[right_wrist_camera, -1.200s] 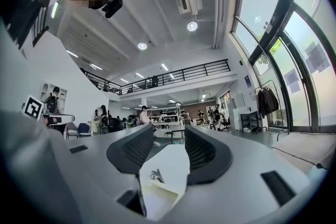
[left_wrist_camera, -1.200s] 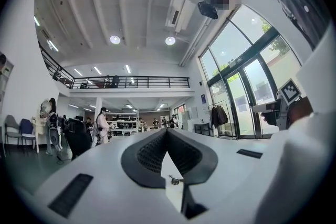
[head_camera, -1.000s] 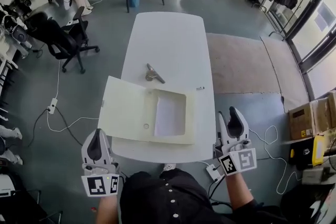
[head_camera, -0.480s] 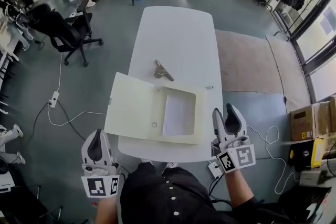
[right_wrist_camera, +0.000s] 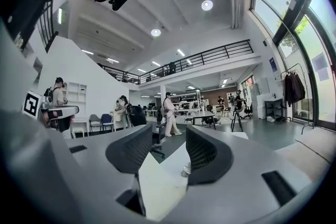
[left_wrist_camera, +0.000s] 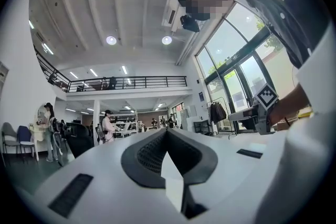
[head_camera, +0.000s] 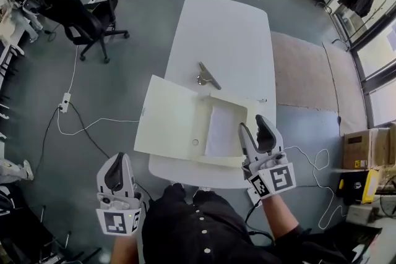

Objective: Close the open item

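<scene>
**Task item.** An open box file (head_camera: 204, 127) of pale card lies at the near end of the surface (head_camera: 229, 34). Its lid (head_camera: 168, 117) is folded flat toward 9 o'clock and overhangs the surface's edge. Its shallow tray (head_camera: 238, 109) sits on the 3 o'clock side.

**Grippers.** The right gripper (head_camera: 253, 127) hovers over the tray's 5 o'clock corner. Its jaws are spread and have just been opening, with nothing between them. The left gripper (head_camera: 117, 161) is off the surface at 7 o'clock from the file, its pads pressed together on nothing.

**Handling, as judged.**
- The file looks light, and the thin lid is likely to flex when lifted by one corner.
- The smooth card may slip in the pads.
- The best hold appears to be the lid's free edge at 9 o'clock, where the overhang lets a jaw pass beneath.
- The lid should swing over on the fold beside the tray.
- The tray may slide unless steadied.

**Not made out.**
- The tray's near edge is covered by the right gripper.
- The tray seems to hold a white sheet (head_camera: 219, 132), but this is uncertain.
- A small round mark (head_camera: 195, 142) on the lid could be a hole or a fastener.
- A metal item (head_camera: 208, 76) at 12 o'clock is unidentified.
</scene>
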Available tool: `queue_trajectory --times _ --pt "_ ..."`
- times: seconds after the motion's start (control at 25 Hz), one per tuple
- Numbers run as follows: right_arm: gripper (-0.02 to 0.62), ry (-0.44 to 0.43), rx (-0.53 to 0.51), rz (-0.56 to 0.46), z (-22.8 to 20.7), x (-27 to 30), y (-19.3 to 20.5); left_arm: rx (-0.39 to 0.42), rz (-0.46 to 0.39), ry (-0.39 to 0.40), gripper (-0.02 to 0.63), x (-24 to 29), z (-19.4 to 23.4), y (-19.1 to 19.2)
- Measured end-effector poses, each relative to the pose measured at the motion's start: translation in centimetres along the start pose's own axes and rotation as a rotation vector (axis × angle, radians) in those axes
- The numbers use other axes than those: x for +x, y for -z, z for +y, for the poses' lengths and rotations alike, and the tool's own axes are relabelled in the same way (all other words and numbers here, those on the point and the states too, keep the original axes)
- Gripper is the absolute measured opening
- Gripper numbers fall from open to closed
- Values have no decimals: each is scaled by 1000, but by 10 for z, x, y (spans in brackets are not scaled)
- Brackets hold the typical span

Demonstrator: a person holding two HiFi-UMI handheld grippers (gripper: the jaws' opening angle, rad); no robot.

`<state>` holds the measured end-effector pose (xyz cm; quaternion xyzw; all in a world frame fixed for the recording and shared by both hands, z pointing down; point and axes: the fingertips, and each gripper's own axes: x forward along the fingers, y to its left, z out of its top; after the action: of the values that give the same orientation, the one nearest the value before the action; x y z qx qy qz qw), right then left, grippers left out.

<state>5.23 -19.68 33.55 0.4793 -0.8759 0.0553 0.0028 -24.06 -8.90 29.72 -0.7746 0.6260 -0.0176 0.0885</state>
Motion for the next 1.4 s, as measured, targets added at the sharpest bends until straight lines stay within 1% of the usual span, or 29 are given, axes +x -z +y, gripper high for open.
queue_trajectory --times 0.04,0.16,0.2,0.32,0.52,0.72,0.84,0.96,1.12,1.24,1.4 --pt "206 -18 -3 14 8 6 4 -6 1 5 17 -3 1 2" --pt "209 -65 -6 61 32 27 21 -80 32 -2 17 -15 7 17" --pt "209 -79 -6 81 39 34 27 -87 42 -10 15 -17 10 22" --pt "210 -121 5 144 63 59 48 -74 80 -31 17 -24 16 34" --pt "235 -181 51 231 104 103 80 -82 134 -60 17 -35 26 54" --pt "271 -240 68 325 149 142 116 -100 174 -94 17 -45 34 72" --pt "299 -259 66 374 175 163 132 -102 198 -106 17 -48 40 80" --pt "310 -254 60 422 198 181 150 -70 180 -112 17 -47 50 80" --pt "321 -224 48 478 218 198 172 -77 201 -115 17 -53 59 89" --pt "327 -177 57 529 227 209 189 -86 216 -110 17 -53 65 97" --pt "337 -79 54 599 235 219 211 -106 249 -109 17 -54 72 110"
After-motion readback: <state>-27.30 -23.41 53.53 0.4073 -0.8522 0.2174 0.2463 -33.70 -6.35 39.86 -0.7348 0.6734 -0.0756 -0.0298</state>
